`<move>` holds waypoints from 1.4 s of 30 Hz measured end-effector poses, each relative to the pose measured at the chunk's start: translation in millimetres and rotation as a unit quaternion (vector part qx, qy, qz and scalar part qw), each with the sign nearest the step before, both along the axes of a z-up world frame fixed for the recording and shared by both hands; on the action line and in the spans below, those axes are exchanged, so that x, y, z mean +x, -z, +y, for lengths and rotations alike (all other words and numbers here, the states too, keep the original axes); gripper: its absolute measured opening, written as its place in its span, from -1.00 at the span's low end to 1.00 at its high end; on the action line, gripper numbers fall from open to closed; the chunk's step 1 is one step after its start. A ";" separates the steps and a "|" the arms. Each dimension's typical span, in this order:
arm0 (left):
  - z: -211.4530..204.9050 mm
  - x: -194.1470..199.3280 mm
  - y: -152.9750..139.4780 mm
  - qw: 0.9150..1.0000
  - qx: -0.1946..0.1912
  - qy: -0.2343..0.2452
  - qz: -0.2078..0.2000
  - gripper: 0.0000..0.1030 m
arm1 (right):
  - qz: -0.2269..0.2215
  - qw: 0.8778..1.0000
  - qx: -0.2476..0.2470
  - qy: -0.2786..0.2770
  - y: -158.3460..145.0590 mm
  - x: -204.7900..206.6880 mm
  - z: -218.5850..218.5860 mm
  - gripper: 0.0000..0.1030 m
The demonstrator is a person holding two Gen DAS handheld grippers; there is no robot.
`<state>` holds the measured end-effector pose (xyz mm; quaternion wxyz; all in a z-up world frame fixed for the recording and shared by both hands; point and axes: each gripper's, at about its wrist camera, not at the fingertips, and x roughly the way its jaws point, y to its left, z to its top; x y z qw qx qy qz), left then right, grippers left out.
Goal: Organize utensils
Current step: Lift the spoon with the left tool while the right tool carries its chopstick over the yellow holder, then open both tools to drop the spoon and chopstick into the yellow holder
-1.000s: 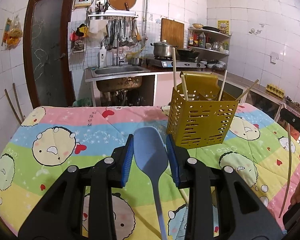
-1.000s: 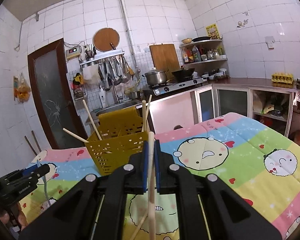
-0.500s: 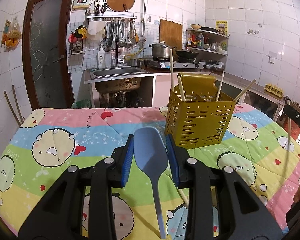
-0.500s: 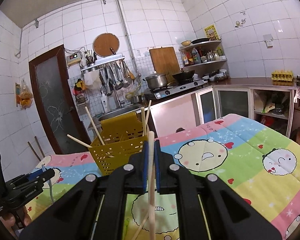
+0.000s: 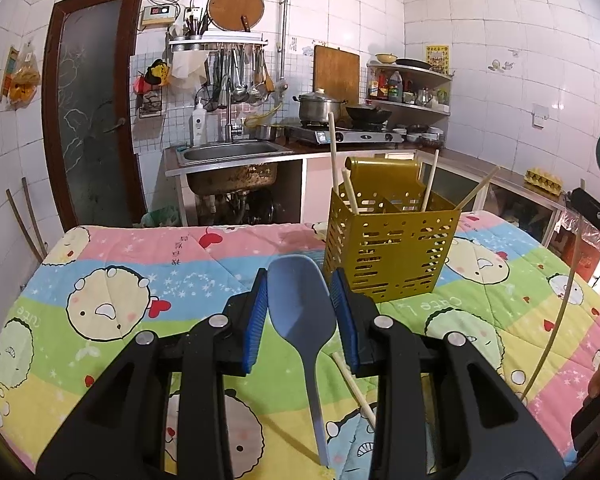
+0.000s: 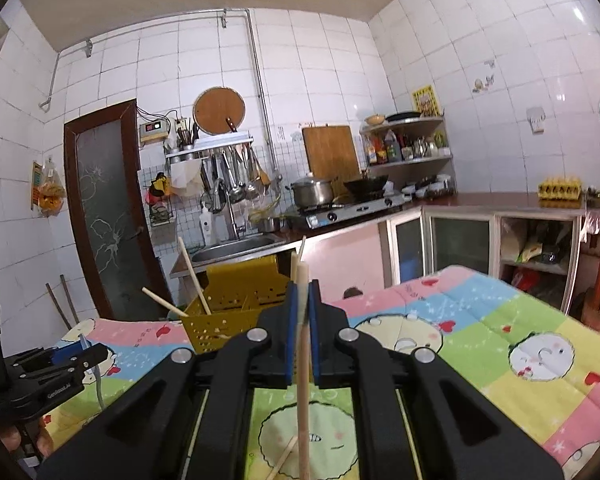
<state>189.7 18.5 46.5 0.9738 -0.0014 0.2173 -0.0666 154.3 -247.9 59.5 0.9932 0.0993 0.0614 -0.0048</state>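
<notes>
The left gripper [image 5: 299, 309] clamps a blue spoon [image 5: 300, 304] by its bowl, over the quilt-covered table [image 5: 100, 264]. The right gripper [image 6: 303, 322] pinches a wooden chopstick [image 6: 302, 380]. The yellow utensil holder [image 5: 388, 248], holding four chopsticks, stands toward the table's far edge.

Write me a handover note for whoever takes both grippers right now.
Left gripper: shut on the blue spoon, held above the quilt.
Right gripper: shut on a chopstick, raised, with the holder beyond it.
Yellow holder: upright on the quilt, four chopsticks in it.
Left to do: put in the held chopstick and the spoon, then the loose chopstick on the quilt.
</notes>
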 end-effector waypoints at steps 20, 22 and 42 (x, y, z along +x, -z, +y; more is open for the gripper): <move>-22.5 21.7 -120.7 0.995 -0.018 0.019 -0.094 -0.41 | -0.080 0.996 -0.031 -0.028 -101.9 52.4 26.3 -0.88; -28.8 30.8 -137.0 0.994 -0.023 0.021 -0.103 -0.41 | -0.089 0.995 -0.031 -0.026 -115.3 66.9 25.8 -0.88; -75.4 147.7 -108.9 0.995 -0.021 0.020 -0.091 -0.41 | -0.099 0.995 -0.024 -0.009 -82.3 175.5 22.6 -0.89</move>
